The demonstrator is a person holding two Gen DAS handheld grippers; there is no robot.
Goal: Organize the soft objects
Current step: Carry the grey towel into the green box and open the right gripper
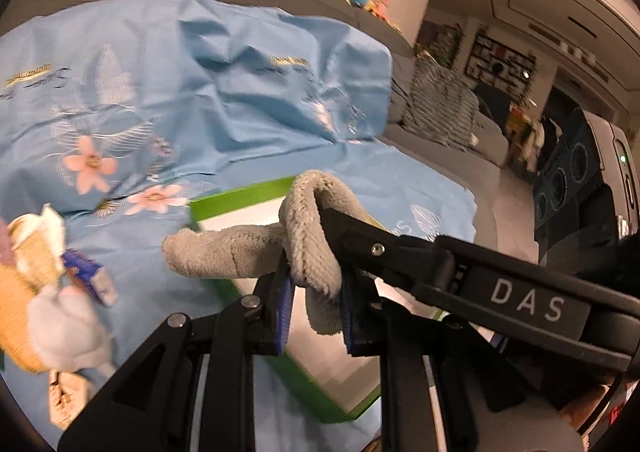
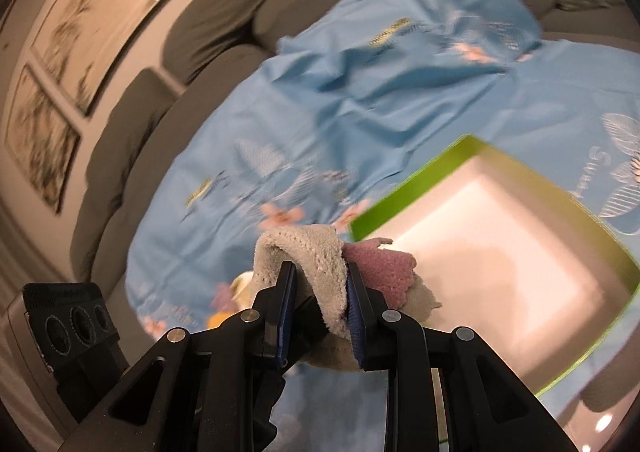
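Left tool (image 1: 314,292) clamped on a grey fleece sock (image 1: 248,248), right tool (image 2: 318,292) clamped on a beige-and-pink sock (image 2: 320,252), both held above the green box (image 2: 496,248). Probably light, limp, floppy, non-slip; best pinched mid-fold. Underneath, a blue floral sheet (image 1: 224,92) over a grey sofa (image 2: 168,100); living room, framed pictures (image 2: 80,52).

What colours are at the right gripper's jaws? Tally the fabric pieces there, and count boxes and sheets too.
Beige fuzzy cloth: 1
Pink knit piece: 1
Green box: 1
Blue sheet: 1
Total: 4
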